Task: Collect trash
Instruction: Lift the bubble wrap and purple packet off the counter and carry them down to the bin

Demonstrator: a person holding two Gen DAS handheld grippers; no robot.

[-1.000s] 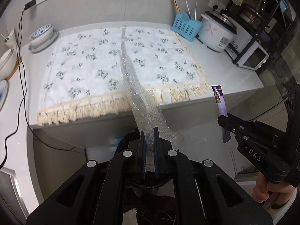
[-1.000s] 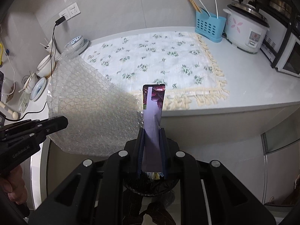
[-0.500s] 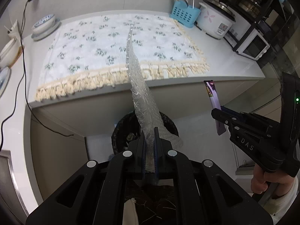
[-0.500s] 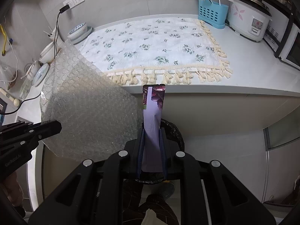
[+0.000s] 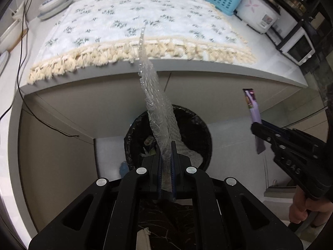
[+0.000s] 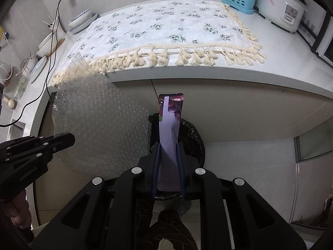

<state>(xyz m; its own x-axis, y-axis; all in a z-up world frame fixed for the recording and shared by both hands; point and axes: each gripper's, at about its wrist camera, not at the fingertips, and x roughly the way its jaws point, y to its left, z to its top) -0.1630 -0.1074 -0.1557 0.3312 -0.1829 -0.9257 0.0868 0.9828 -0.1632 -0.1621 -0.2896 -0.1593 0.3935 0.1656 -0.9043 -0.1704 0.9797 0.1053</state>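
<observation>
Both pieces of trash are off the tabletop (image 5: 270,70) and poised at the bin, so the step in hand looks like the drop itself. The left claw (image 5: 166,162) is clenched on the lower edge of a sheet of bubble wrap (image 5: 158,120), which stands up edge-on from the left wrist and shows its full dimpled face (image 6: 100,129) in the right wrist view. The right claw (image 6: 168,156) is clamped on a flat purple sachet (image 6: 169,125), which also shows at the right of the left wrist view (image 5: 255,112), standing upright above that claw (image 5: 257,128). Below them sits the round trash bin (image 5: 199,125), lined with a glossy black bag and already holding some scraps; the wrap hangs directly over its mouth, while the sachet, seen from the left wrist, looks off to the bin's right — from its own camera it lines up with the rim (image 6: 193,133). The next move probably calls for bringing the sachet over the opening, then letting go of both. The wrap is clear, light and floppy, likely to catch on the rim or drift rather than fall straight; the sachet is thin, smooth film — stiff enough to stand — with a fruit print at its top. The fringed floral cloth (image 6: 166,31) on the tabletop carries no trash that I can see.
</observation>
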